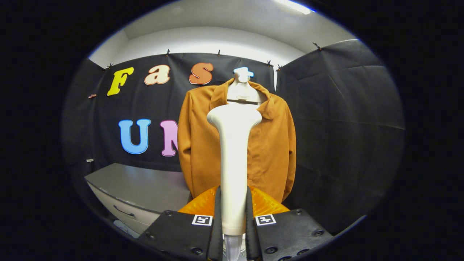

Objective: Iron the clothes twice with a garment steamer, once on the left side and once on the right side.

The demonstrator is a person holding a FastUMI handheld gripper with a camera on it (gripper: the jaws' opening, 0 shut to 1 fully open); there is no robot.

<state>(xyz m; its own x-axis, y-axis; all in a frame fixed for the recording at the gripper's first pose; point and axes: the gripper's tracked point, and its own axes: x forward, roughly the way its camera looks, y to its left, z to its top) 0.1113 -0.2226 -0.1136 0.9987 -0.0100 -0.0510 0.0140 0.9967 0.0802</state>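
An orange-brown jacket (270,152) hangs on a white mannequin hanger (243,92) against the black cloth wall, straight ahead of me. My gripper (233,217) is shut on the handle of a white garment steamer (233,152). The steamer stands upright between the fingers, and its wide head is level with the jacket's chest, just below the collar. Whether the head touches the fabric, I cannot tell. The steamer hides the middle strip of the jacket's front. An orange translucent part (264,203) shows just behind the fingers on both sides of the handle.
A grey cabinet (137,188) with a drawer handle stands low to the left of the jacket. Black cloth walls close the booth at the back and to the right (344,127).
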